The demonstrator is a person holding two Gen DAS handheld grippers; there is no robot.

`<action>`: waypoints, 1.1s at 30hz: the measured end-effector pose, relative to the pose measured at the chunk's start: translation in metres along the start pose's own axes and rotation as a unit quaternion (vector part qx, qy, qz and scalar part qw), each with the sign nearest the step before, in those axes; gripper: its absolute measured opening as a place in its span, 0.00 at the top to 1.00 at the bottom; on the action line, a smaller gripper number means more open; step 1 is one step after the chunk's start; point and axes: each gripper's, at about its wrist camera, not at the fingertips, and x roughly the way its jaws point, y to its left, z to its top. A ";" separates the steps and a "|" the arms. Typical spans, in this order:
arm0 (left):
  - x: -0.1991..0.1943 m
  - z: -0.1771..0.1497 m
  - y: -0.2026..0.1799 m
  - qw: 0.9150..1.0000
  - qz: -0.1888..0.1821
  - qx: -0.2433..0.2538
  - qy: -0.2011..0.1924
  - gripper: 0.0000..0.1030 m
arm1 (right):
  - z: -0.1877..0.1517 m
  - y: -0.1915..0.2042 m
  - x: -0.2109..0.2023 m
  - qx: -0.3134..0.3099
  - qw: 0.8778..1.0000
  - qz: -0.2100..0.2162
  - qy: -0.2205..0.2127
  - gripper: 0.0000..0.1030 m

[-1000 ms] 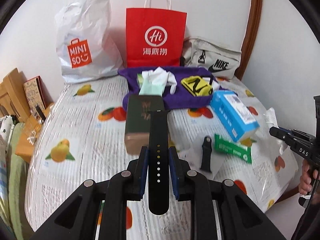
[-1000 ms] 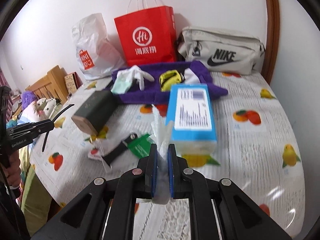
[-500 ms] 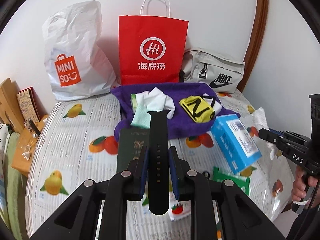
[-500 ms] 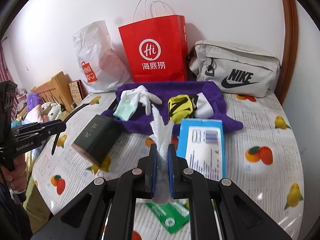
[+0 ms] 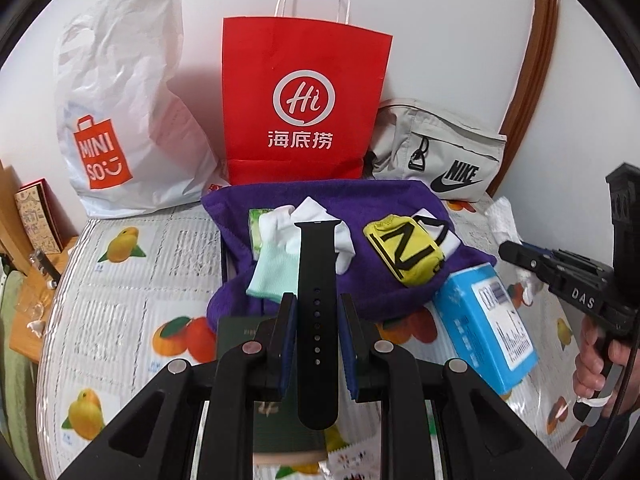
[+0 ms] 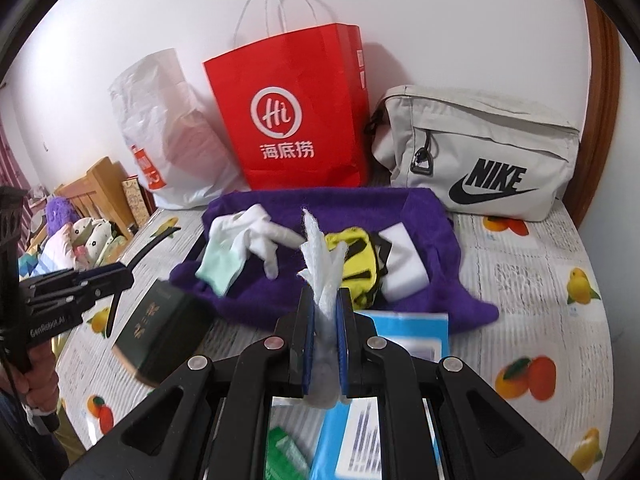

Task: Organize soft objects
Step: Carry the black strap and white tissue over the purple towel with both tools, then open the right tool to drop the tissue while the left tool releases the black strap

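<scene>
Fruit-print table point(image 5: 120, 300), bags against wall at 12 o'clock.
We had left gripper point(image 5: 318, 312) clamped on black watch strap point(image 5: 318, 280), right gripper point(image 6: 325, 312) clamped on white tissue point(image 6: 322, 264); purple towel point(image 6: 432, 216) just beyond both.

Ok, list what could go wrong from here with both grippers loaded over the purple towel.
1. The left gripper pinches the black watch strap only near its middle; the long free ends could swing and slip out.
2. The right gripper holds crumpled white tissue, which may tear or snag.
3. The purple towel already holds socks and a yellow pouch; drops could pile up messily.
</scene>
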 end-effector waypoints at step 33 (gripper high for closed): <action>0.138 0.049 0.021 0.995 -0.018 -0.064 0.069 0.81 | 0.062 -0.046 0.133 0.047 0.996 -0.010 0.081 0.88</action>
